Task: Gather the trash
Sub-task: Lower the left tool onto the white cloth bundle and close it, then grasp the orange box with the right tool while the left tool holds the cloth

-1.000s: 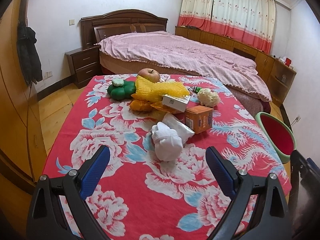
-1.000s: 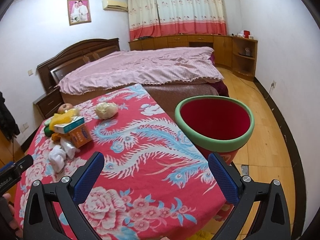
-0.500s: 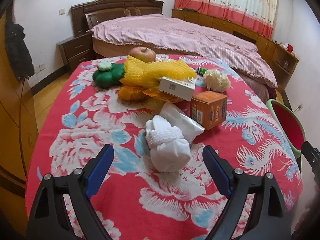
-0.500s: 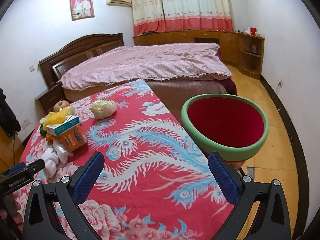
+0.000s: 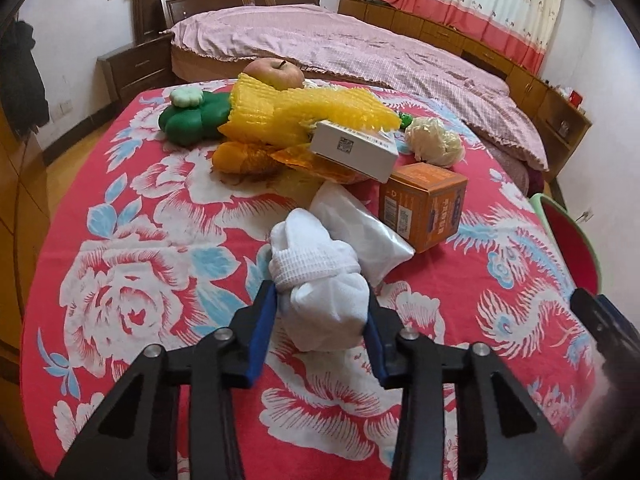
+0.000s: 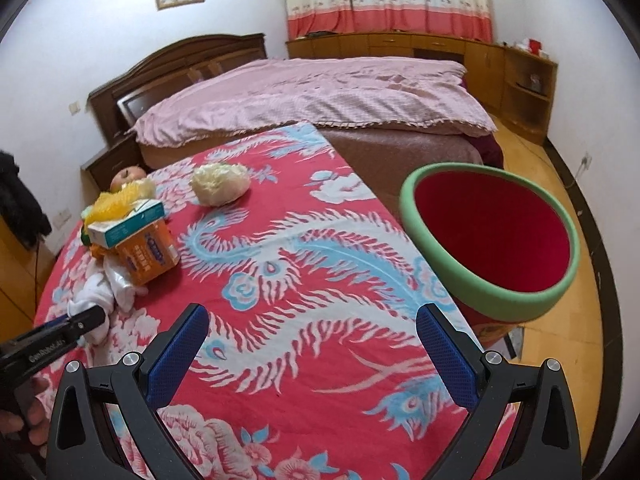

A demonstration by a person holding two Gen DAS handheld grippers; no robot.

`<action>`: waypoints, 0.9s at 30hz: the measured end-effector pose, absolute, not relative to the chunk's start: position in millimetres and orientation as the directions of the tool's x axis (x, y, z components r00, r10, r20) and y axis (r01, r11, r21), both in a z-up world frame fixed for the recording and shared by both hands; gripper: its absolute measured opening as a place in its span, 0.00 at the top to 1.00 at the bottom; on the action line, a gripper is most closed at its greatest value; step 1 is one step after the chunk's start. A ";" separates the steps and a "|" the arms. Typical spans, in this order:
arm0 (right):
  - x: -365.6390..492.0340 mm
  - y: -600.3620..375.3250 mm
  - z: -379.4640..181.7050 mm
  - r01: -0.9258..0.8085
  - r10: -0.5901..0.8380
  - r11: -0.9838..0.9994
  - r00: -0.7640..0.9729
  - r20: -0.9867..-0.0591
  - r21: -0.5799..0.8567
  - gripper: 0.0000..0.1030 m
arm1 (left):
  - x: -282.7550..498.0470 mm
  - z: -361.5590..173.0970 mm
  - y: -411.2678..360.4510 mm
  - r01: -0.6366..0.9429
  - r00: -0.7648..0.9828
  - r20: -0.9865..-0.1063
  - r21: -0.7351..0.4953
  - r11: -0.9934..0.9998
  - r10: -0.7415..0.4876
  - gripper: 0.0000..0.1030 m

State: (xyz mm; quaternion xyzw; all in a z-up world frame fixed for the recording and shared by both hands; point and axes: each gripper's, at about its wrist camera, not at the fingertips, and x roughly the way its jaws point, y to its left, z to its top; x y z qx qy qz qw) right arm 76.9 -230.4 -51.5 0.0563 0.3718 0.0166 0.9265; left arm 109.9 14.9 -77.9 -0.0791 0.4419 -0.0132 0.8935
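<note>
My left gripper (image 5: 322, 312) is shut on a white balled-up sock (image 5: 320, 280) lying on the red floral tablecloth (image 5: 140, 240). Behind it lie a clear plastic bag (image 5: 360, 228), an orange box (image 5: 424, 204), a white box (image 5: 354, 150), yellow foam netting (image 5: 304, 116) and a crumpled white paper ball (image 5: 434, 142). My right gripper (image 6: 316, 344) is open and empty above the cloth. The green-rimmed red bin (image 6: 492, 240) stands just past the table's right edge. The sock (image 6: 96, 300) and the left gripper also show at the far left of the right wrist view.
An apple (image 5: 274, 74) and a green toy (image 5: 192, 118) sit at the far side of the pile. A bed with pink cover (image 5: 360, 48) stands beyond the table. Wooden cabinets (image 6: 480, 64) line the far wall. Wood floor (image 6: 580, 280) surrounds the bin.
My left gripper moved forward to the white sock and closed its jaws on it. The right gripper shifted slightly closer over the table and stayed open.
</note>
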 end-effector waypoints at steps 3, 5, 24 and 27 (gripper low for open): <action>81.1 -220.7 -49.4 -0.020 0.092 0.994 0.717 -0.691 0.112 0.00 | 106.8 -73.0 19.6 -0.045 0.621 -0.779 -0.147 0.988 -0.087 0.65; 84.5 -215.0 -47.9 -0.040 0.109 0.993 0.711 -0.695 0.115 0.00 | 105.2 -68.5 25.1 -0.055 0.630 -0.773 -0.143 0.988 -0.077 0.65; 135.9 -120.3 -48.8 -0.251 0.222 0.965 0.647 -0.730 0.071 0.00 | 110.0 -59.3 98.5 -0.219 0.660 -0.750 -0.137 0.966 0.043 0.65; 146.4 -110.9 -52.9 -0.261 0.219 0.963 0.638 -0.738 0.061 0.00 | 111.8 -63.1 106.0 -0.232 0.657 -0.752 -0.148 0.961 0.043 0.65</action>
